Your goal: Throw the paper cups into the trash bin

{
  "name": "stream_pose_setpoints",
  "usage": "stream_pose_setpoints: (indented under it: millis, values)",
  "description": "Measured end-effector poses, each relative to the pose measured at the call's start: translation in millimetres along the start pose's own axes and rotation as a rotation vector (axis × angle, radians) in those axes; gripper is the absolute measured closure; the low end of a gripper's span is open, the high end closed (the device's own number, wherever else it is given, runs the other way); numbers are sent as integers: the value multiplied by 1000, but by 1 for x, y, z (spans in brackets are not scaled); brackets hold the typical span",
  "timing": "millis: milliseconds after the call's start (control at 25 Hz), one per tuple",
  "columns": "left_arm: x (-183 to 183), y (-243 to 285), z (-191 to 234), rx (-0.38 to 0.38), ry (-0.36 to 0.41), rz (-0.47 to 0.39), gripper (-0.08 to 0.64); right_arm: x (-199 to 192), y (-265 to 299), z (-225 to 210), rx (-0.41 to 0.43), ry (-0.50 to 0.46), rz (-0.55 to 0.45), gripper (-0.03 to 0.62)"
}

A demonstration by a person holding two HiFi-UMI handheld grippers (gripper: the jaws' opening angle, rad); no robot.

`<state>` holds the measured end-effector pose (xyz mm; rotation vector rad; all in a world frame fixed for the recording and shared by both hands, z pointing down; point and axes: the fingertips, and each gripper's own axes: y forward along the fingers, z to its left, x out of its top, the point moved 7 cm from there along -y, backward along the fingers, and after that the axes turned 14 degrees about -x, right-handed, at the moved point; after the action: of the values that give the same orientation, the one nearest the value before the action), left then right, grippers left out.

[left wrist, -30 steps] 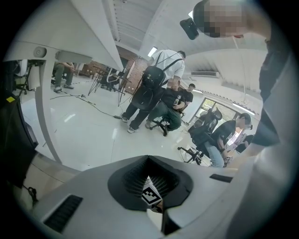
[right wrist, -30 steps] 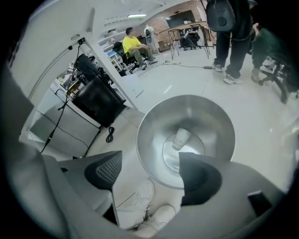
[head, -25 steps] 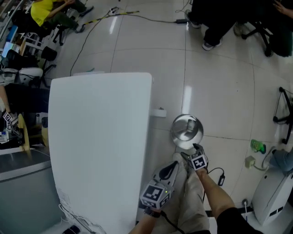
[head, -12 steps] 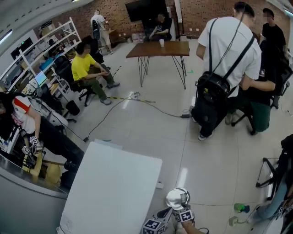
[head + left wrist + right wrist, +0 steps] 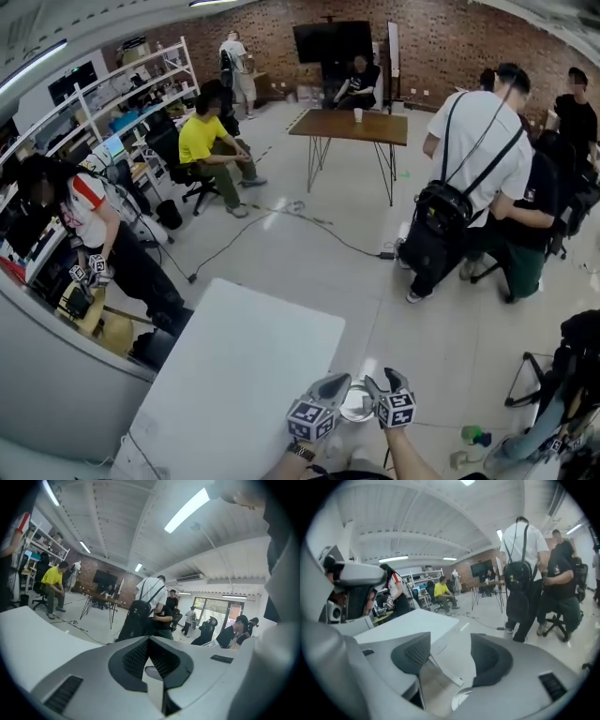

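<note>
No cups showed on the desk (image 5: 253, 375), so the task looked finished. The left tongs (image 5: 149, 641) sat closed and empty. The right tongs (image 5: 450, 653) were closing on nothing by the bin (image 5: 357, 405).

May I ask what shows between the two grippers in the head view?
The shiny trash bin on the floor, seen in the head view between left gripper and right gripper, whose empty jaws are closing.

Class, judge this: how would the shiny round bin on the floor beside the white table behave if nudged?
The bin looks like polished metal, so it is probably stiff yet light for its size. Its glossy surface and the smooth tiled floor suggest it would slide easily. Being round, it might roll if tipped over.
</note>
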<state>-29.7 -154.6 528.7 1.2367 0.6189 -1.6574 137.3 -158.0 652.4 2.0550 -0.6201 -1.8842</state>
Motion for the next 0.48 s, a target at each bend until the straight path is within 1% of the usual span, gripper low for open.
stream_pose_setpoints:
  millis: [40, 120, 200, 320, 400, 480]
  values:
    - [12, -2, -3, -9, 20, -19, 558, 21, -11, 2, 2, -8, -47, 330]
    - [35, -8, -10, -22, 53, -52, 558, 60, -36, 11, 10, -28, -126, 354]
    - [57, -15, -16, -30, 78, -75, 558, 95, -59, 21, 24, -38, -201, 359]
    - [82, -28, -21, -27, 114, -98, 558, 147, -88, 37, 55, -47, -326, 408]
    - [98, -34, -27, -34, 140, -115, 558, 181, -104, 46, 84, -74, -403, 511]
    - [114, -38, -31, -43, 163, -133, 558, 210, -115, 51, 123, -114, -470, 562]
